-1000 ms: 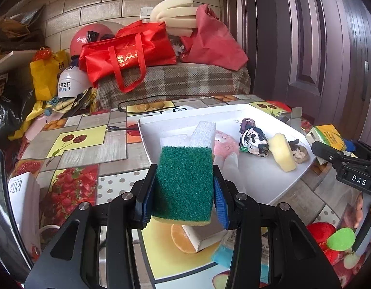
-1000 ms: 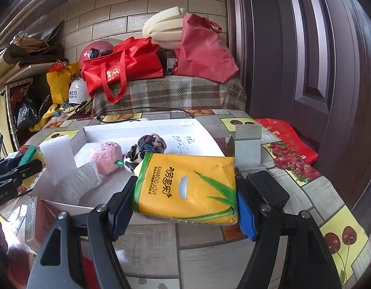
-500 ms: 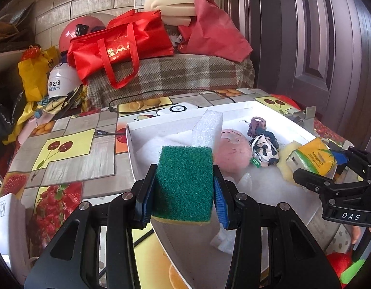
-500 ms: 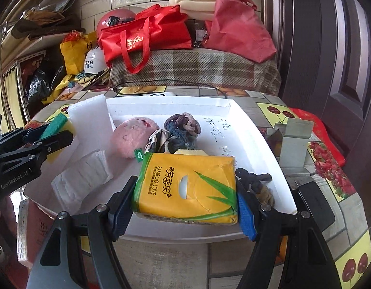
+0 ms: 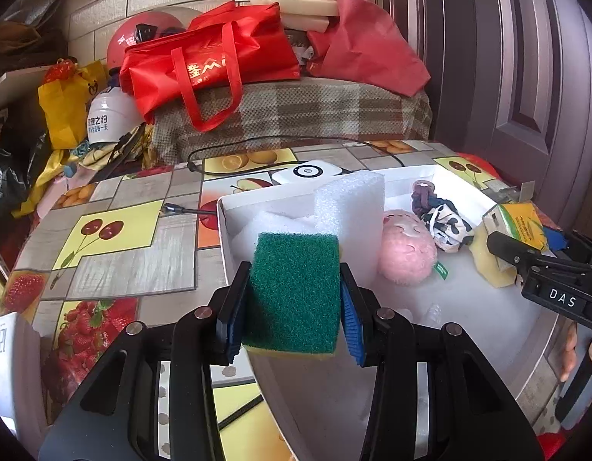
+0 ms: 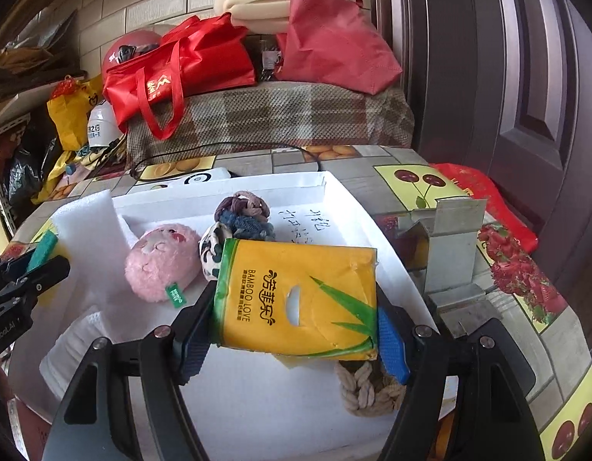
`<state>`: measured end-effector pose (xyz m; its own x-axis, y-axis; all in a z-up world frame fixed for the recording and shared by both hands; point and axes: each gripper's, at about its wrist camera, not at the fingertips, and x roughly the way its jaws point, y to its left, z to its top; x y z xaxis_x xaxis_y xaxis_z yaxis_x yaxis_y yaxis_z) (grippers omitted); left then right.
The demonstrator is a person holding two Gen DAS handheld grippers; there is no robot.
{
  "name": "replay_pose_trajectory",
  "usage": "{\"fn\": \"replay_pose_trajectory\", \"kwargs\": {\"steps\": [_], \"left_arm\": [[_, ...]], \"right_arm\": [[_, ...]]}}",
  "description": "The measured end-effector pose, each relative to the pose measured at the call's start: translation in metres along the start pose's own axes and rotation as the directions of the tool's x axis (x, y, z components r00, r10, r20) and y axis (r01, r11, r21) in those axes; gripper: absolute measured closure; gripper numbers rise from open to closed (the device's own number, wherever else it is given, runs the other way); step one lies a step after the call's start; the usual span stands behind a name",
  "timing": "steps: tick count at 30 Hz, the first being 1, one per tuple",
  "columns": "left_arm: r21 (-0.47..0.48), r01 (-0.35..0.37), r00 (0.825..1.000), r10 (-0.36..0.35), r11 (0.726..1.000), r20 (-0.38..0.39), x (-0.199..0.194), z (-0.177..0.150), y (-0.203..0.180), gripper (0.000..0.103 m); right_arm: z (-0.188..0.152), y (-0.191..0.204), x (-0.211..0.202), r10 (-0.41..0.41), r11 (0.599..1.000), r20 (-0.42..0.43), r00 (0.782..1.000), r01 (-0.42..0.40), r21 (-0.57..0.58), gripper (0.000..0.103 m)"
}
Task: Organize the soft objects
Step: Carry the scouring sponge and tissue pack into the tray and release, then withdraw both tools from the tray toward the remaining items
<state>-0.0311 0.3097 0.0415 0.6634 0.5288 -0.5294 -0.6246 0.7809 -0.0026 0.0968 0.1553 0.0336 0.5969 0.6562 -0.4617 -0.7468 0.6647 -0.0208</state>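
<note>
- Left wrist view: the left gripper [image 5: 292,299] is closed partway on one green sponge [image 5: 294,288], its pads pressing the two sides, held over the near corner of the white tray [image 5: 223,230] on the counter [image 5: 115,253].
- In the tray I count one upright white foam block [image 5: 351,207], one pink plush toy [image 5: 407,249], and a small pile of hair ties [image 5: 440,215]; how many ties is hard to tell.
- The right gripper [image 5: 526,246] shows at the right edge, carrying a yellow tissue pack [image 5: 520,223] over the tray.
- Right wrist view: the right gripper [image 6: 292,311] stands fairly wide, clamped on the one tissue pack [image 6: 299,299] by its short ends, above the tray's [image 6: 372,230] near right part.
- One braided rope piece [image 6: 367,388] lies in the tray just under the tissue pack, partly hidden.
- The step in hand looks like carrying both soft things into the tray.
- Next, each likely needs lowering onto a bare patch of tray floor, the sponge clear of the foam block, the pack clear of the rope and the plush toy [image 6: 163,265], and then the grippers opening.
</note>
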Motion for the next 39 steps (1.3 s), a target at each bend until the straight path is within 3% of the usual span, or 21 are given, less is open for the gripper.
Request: {"fn": "replay_pose_trajectory", "kwargs": {"steps": [6, 11, 13, 14, 15, 17, 18, 34, 39], "left_arm": [[0.003, -0.018, 0.999, 0.018, 1.000, -0.032, 0.014, 0.005, 0.001, 0.061], [0.004, -0.033, 0.999, 0.033, 0.999, -0.018, 0.012, 0.005, 0.000, 0.061], [0.015, -0.049, 0.999, 0.050, 0.999, -0.015, 0.012, 0.005, -0.003, 0.055], [0.021, -0.062, 0.998, 0.062, 0.998, -0.007, 0.011, 0.005, -0.004, 0.040], [0.024, -0.071, 0.997, 0.071, 0.997, 0.002, 0.009, 0.005, -0.005, 0.017], [0.025, -0.081, 0.996, 0.080, 0.996, 0.024, 0.006, 0.004, -0.005, 0.000], [0.022, -0.085, 0.996, 0.084, 0.996, 0.034, 0.004, 0.003, -0.005, 0.000], [-0.045, -0.141, 0.982, 0.145, 0.989, 0.121, -0.014, 0.001, 0.005, 0.000], [-0.069, -0.145, 0.979, 0.154, 0.987, 0.137, -0.020, -0.001, 0.008, 0.000]], "right_arm": [[0.005, 0.011, 0.004, -0.035, 0.998, 0.023, 0.999, 0.036, -0.052, 0.030], [0.006, 0.005, 0.004, -0.026, 0.999, 0.024, 0.999, 0.027, -0.025, 0.030], [0.006, 0.004, 0.004, -0.022, 1.000, 0.025, 0.999, 0.022, -0.021, 0.029], [0.006, 0.005, 0.004, -0.021, 0.999, 0.026, 0.999, 0.022, -0.024, 0.022], [0.006, 0.006, 0.003, -0.025, 0.999, 0.031, 0.999, 0.026, -0.027, 0.017], [0.005, 0.009, 0.000, -0.032, 0.999, 0.046, 0.998, 0.034, -0.042, 0.007], [0.005, 0.011, -0.001, -0.034, 0.998, 0.050, 0.998, 0.036, -0.051, 0.000], [0.003, 0.010, -0.018, -0.065, 0.997, 0.149, 0.987, 0.070, -0.033, 0.000], [0.001, 0.005, -0.023, -0.117, 0.993, 0.173, 0.978, 0.118, 0.005, 0.000]]}}
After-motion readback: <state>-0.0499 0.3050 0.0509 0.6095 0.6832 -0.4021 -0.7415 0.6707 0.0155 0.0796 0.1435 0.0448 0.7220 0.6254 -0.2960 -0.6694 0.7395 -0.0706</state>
